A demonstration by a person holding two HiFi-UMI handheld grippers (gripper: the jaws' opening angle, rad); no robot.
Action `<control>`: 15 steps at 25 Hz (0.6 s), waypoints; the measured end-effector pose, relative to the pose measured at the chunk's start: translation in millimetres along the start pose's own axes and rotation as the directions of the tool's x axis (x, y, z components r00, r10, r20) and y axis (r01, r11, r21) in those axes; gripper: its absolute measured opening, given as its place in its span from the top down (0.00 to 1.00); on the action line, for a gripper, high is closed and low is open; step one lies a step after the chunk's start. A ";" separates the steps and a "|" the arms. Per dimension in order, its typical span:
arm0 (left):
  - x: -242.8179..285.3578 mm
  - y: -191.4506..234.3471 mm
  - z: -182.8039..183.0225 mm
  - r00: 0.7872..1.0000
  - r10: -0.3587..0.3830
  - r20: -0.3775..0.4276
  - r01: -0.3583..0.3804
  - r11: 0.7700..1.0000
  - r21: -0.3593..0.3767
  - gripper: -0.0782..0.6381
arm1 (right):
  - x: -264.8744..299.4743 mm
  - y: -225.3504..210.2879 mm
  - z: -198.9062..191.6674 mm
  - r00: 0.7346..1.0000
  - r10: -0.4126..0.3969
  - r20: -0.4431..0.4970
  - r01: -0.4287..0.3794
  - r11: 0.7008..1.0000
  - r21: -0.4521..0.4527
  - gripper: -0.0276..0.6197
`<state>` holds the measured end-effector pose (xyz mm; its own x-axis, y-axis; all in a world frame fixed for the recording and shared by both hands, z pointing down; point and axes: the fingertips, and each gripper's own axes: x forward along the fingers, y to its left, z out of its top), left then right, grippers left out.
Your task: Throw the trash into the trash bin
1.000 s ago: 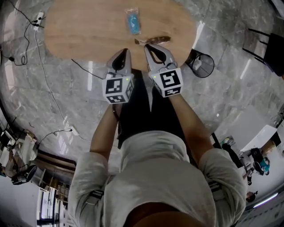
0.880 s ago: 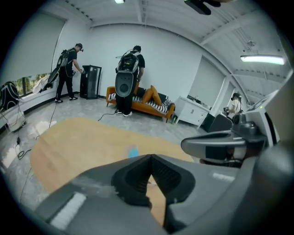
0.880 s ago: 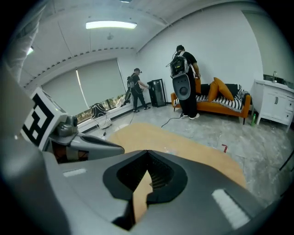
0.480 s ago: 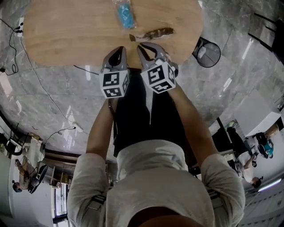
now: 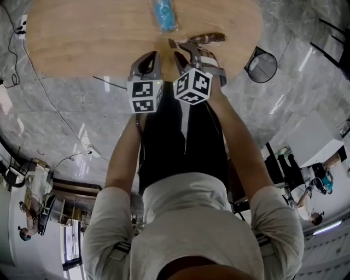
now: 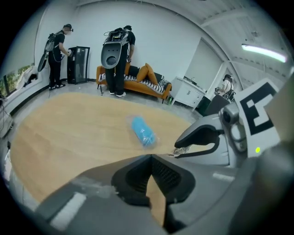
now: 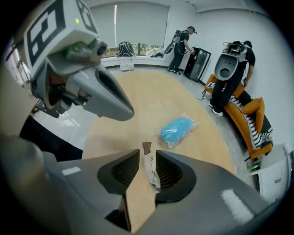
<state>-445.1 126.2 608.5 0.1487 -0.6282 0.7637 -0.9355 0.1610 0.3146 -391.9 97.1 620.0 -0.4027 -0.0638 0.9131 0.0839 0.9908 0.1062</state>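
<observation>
A clear wrapper (image 7: pixel 151 172) with a brown end lies on the oval wooden table (image 7: pixel 151 101). My right gripper (image 7: pixel 147 152) points down over it. Its jaws have just been opening and now stand open, with the wrapper's near end between them, close to the right pad. In the head view the wrapper (image 5: pixel 206 38) runs right from the right gripper (image 5: pixel 183 48). A blue packet (image 5: pixel 164 13) lies farther up the table. My left gripper (image 5: pixel 149 57) is shut and empty beside the right one, low over the table's near edge; its jaws (image 6: pixel 149 158) meet. The black mesh trash bin (image 5: pixel 262 64) stands on the floor right of the table.
Cables (image 5: pixel 33 71) trail over the marble floor left of the table. A dark chair (image 5: pixel 333 38) stands far right. Two people (image 6: pixel 117 50) stand by an orange sofa (image 6: pixel 138 80) beyond the table's far side.
Both grippers have come down toward the table's near edge. The right gripper has rolled and its jaws have opened around the wrapper's end. The left gripper stays shut.
</observation>
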 end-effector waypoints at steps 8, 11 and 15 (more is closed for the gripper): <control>3.9 -9.1 1.0 0.999 -0.031 -0.010 0.031 0.999 0.020 0.87 | 10.8 -13.1 -11.5 1.000 -0.009 0.005 0.009 0.999 0.043 0.95; 2.2 -15.0 4.5 0.999 -0.033 -0.005 0.034 0.999 0.031 0.87 | -0.6 -21.4 -9.5 0.998 -0.041 0.039 0.037 0.994 0.103 0.95; -2.1 -33.2 19.4 0.999 -0.017 0.029 0.016 0.999 0.035 0.87 | -23.3 -30.2 -6.9 0.989 -0.055 0.137 0.025 0.977 0.211 0.95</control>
<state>-420.5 107.4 585.5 0.1547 -0.6530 0.7414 -0.9437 0.1244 0.3064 -378.7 67.9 598.2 -0.5277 -0.1014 0.8433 -0.1207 0.9917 0.0437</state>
